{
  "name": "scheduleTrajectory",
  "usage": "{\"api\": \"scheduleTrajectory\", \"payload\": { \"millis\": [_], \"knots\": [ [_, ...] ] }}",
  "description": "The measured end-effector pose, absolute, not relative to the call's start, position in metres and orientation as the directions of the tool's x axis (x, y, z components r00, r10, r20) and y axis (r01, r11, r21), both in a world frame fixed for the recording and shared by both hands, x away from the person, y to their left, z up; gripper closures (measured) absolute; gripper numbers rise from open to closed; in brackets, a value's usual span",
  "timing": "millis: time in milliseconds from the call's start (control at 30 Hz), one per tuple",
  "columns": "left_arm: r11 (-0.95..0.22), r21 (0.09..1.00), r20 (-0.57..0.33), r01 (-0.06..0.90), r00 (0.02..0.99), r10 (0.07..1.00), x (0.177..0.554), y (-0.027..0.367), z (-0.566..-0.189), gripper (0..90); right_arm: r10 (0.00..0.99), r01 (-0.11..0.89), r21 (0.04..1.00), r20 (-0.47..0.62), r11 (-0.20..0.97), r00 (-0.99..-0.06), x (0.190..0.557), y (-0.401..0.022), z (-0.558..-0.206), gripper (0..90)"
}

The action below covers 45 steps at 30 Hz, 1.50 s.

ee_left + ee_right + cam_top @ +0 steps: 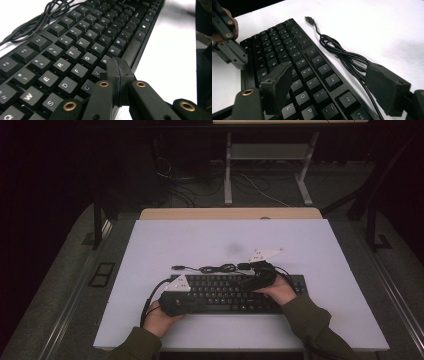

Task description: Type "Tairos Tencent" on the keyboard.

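1 keyboard, 1 cable: left gripper fingers pressed together, right gripper fingers spread.

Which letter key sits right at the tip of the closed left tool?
The B key on the black keyboard: the shut left tool has its tip right beside it, while V and N lie further off on either side.

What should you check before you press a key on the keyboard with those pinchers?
1. Left gripper jaws shut to make one tip: ok.
2. Tip over the keyboard, near the V and B keys: ok; touching a key: cannot tell.
3. Right gripper open, jaws apart above the keys: ok.
4. Cable coiled beside the keyboard, off the keys: ok.
5. USB plug lies loose on the table, not plugged in: not ok.
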<state>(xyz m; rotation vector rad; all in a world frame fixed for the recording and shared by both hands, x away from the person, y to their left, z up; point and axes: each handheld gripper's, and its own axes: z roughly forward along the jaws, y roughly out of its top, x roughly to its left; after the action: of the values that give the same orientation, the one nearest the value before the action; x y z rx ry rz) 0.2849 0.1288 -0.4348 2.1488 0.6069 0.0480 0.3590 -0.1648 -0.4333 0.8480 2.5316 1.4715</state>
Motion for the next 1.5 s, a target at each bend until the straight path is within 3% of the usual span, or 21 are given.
{"api": "scheduleTrajectory", "payload": {
  "millis": [833,1033,1367,1500],
  "knots": [
    [-0.497,0.776,-0.174,0.390,0.888,0.425,0.285,0.126,-0.434,88.6,0.500,0.413,0.828,0.192,0.379,-0.844,0.360,-0.165,-0.433,21.8],
    [-0.458,0.790,-0.192,0.408,0.874,0.447,0.286,0.130,-0.431,78.2,0.500,0.418,0.827,0.200,0.375,-0.843,0.360,-0.164,-0.434,21.8],
    [-0.407,0.813,-0.175,0.417,0.841,0.512,0.289,0.137,-0.429,43.0,0.488,0.405,0.837,0.197,0.367,-0.850,0.358,-0.164,-0.431,21.5],
    [-0.389,0.819,-0.174,0.422,0.829,0.532,0.291,0.138,-0.429,33.1,0.481,0.404,0.840,0.203,0.361,-0.853,0.357,-0.166,-0.430,21.2]
  ]
}}
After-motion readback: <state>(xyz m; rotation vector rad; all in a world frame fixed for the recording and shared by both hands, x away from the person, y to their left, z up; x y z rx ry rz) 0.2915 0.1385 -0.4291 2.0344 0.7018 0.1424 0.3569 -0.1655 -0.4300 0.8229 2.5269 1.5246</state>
